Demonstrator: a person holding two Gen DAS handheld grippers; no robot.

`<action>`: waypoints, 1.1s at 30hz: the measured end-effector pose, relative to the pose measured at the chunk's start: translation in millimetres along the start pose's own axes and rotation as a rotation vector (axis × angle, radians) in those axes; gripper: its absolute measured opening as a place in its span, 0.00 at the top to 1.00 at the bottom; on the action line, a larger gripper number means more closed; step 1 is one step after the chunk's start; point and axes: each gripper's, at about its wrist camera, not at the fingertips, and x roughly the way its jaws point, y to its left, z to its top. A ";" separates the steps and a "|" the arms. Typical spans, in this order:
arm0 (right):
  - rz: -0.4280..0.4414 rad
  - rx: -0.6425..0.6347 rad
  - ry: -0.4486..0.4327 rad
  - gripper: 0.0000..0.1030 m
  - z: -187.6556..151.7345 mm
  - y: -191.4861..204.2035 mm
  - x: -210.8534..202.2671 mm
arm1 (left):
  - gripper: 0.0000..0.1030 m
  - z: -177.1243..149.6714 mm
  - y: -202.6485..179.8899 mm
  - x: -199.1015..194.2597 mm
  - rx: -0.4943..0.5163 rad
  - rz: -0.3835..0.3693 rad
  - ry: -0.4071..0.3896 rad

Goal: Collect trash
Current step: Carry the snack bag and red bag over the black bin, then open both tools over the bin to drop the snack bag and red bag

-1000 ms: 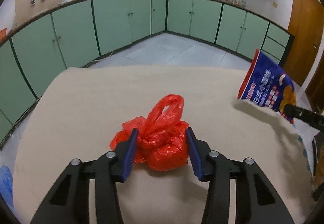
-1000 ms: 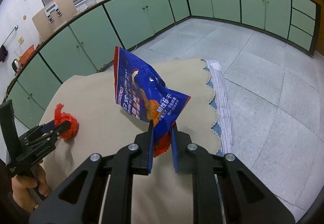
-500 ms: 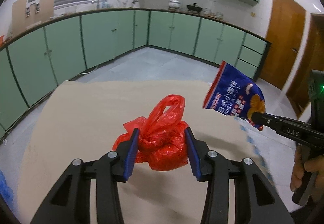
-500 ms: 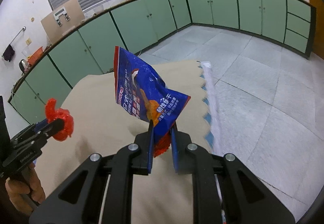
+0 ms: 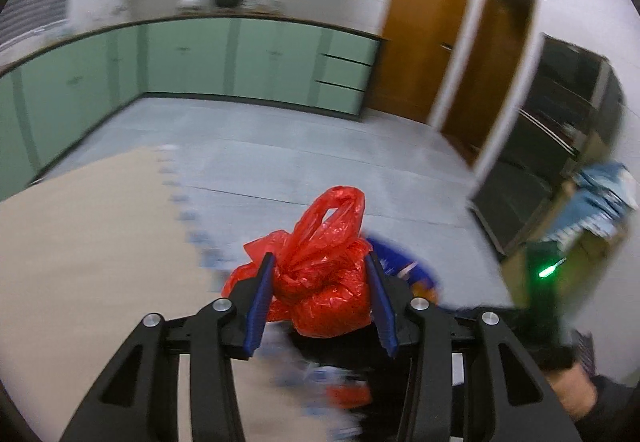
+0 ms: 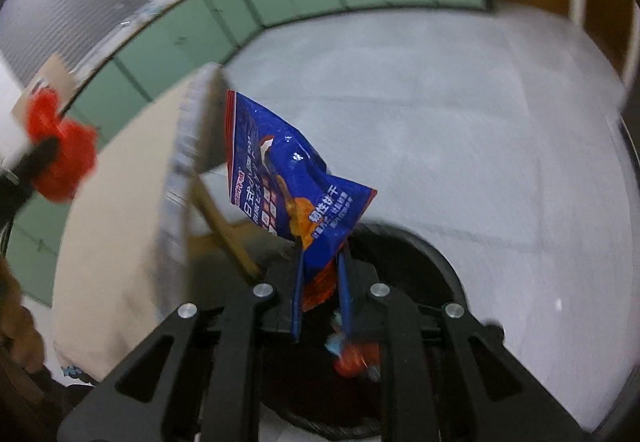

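Your two wrist views: even indoor light, moderately bright, no hard shadows. Heavy motion blur smears cabinets (image 5: 192, 62), floor and table edge (image 6: 188, 146); near gripper frames stay sharp. Fisheye bends lines, black vignette at corners. Small glare specks on the blue snack bag (image 6: 288, 178).

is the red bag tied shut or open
Tied shut: the red bag is knotted below its handle loop, bunched between the left gripper pads.

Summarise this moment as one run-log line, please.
left gripper: shut on red bag | right gripper: shut on blue snack packet | below: dark bin
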 end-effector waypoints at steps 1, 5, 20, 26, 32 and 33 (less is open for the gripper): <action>-0.004 0.030 0.018 0.87 -8.1 -10.9 4.2 | 0.57 -1.6 -17.4 13.6 0.013 -0.042 0.025; -0.021 0.107 0.085 0.87 -30.0 -34.7 24.6 | 0.57 -22.4 -60.7 56.5 0.024 -0.118 0.109; -0.066 0.235 0.276 0.57 -69.3 -73.0 59.4 | 0.36 -113.3 -58.4 129.0 -0.096 -0.094 0.368; -0.080 0.220 0.266 0.55 -67.5 -74.8 49.0 | 0.31 -108.6 -74.3 124.6 -0.056 -0.056 0.351; -0.135 0.175 0.182 0.52 -63.5 -76.9 20.8 | 0.26 -102.7 -72.4 83.7 -0.044 -0.006 0.291; -0.143 0.160 0.172 0.52 -64.8 -74.5 15.6 | 0.21 -101.0 -70.8 71.4 -0.039 0.021 0.264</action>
